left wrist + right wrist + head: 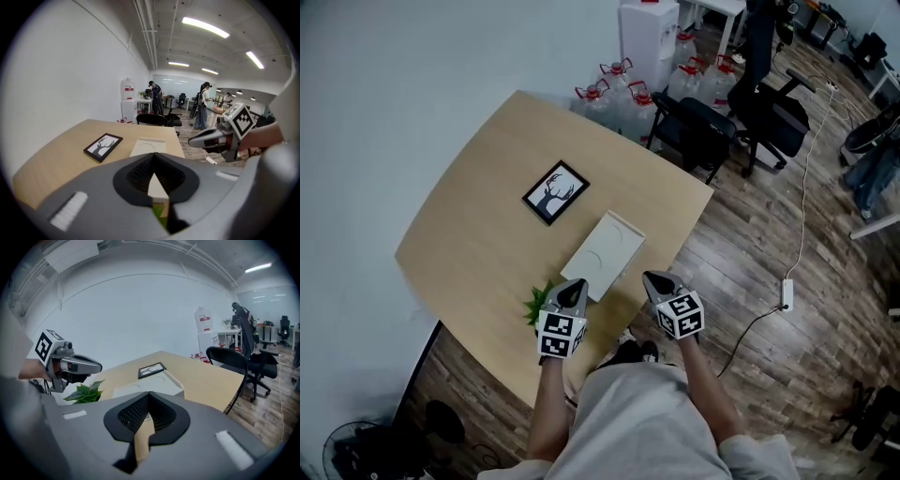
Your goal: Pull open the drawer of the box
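Observation:
A flat white box [603, 254] lies on the tan table [478, 234], near its front edge; no drawer shows pulled out. My left gripper [572, 287] hovers at the box's near left corner, jaws shut and empty. My right gripper [656, 280] hangs off the table edge just right of the box, also shut and empty. In the left gripper view the box [150, 146] lies ahead past the shut left gripper [153, 164], with the right gripper [211, 136] at the right. In the right gripper view the box [150, 384] lies beyond the shut right gripper [149, 401], with the left gripper [82, 365] at the left.
A black picture frame [555, 192] lies behind the box. A small green plant [534, 305] sits by my left gripper. Black office chairs [703, 131] and water bottles [614, 89] stand past the table's far edge. A power strip [787, 293] lies on the wood floor.

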Available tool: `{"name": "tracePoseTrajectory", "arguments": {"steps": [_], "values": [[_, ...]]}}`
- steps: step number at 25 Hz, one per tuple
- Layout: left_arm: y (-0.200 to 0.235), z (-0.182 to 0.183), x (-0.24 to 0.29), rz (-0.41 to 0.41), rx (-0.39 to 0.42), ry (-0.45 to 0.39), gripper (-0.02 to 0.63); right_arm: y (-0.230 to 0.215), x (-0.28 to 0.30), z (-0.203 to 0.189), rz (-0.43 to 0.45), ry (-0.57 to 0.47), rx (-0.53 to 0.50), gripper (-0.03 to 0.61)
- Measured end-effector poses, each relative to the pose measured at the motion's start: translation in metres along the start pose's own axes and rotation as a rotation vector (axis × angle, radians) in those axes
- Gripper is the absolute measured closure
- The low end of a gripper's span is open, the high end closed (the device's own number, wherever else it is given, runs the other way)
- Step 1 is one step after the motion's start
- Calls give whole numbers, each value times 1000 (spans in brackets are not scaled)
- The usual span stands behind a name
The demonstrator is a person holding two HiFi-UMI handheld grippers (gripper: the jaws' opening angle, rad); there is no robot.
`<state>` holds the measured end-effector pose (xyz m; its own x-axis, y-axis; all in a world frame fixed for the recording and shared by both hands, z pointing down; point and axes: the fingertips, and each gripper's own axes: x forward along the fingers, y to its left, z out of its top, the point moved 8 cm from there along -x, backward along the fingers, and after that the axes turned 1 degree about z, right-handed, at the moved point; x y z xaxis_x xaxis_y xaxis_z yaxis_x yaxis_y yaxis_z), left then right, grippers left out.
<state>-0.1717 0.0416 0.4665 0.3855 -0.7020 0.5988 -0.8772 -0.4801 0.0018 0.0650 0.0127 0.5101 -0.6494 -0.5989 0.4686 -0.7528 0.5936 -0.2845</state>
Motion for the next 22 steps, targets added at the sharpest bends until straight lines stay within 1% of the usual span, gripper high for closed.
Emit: {"name": "tracePoseTrajectory", "arguments": {"steps": [2, 3, 6, 9, 14, 16, 19, 22], "values": [[2, 0, 4, -8, 24, 15, 561, 0, 6, 0, -3, 12, -26, 577], [3, -2, 8, -14, 19, 16, 561, 0, 9, -1, -5, 16, -31, 577], [2, -11, 27, -38, -27, 17, 561, -1, 17, -6, -13, 26, -37, 577], [-2, -27, 40, -57, -67, 36, 561, 1, 22, -21, -16, 52, -46, 577], [-1, -48, 53, -61, -118, 35, 561, -1, 30, -45, -4, 81, -36, 577], [1, -53, 59, -60, -124, 31, 561, -3, 37, -54, 6, 95, -40, 577], [2, -53, 67, -42, -105, 36, 561, -9, 46, -63, 14, 117, -50, 577], [1, -45, 74, -42, -116, 52, 561, -18, 53, -64, 13, 114, -48, 577]]}}
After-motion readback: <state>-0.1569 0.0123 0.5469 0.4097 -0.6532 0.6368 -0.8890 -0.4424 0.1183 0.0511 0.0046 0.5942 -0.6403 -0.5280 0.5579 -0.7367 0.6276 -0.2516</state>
